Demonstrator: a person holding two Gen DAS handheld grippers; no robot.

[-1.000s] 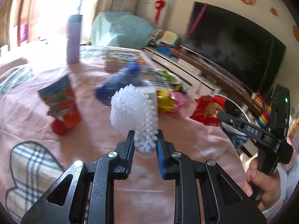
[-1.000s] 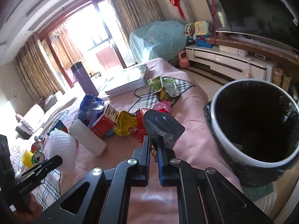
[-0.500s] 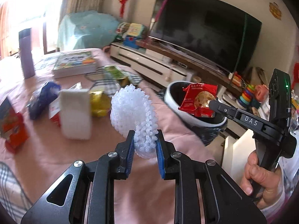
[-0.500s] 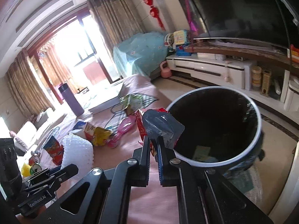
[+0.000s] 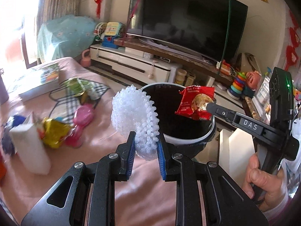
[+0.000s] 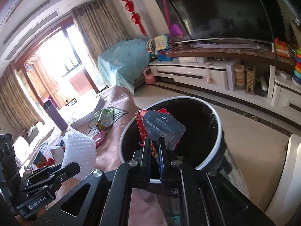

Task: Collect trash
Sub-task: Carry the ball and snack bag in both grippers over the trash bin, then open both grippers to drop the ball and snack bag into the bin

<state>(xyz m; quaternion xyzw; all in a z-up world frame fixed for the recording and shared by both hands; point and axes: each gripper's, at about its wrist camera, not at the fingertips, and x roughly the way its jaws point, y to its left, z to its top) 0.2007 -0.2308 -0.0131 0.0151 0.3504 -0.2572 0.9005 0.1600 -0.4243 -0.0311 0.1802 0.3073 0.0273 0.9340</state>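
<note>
Home living room: big TV (image 5: 186, 17) on a low white cabinet (image 6: 197, 73), kids' toys (image 5: 239, 82) alongside, curtains (image 6: 97, 24) at a bright balcony door, red hanging decorations (image 6: 131, 9), pink cloth-covered table (image 5: 56, 131).

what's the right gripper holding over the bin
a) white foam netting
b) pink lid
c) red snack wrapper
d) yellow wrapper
c, the right gripper has its jaws shut on the red snack wrapper above the bin; the white foam netting is in the left gripper.
</note>
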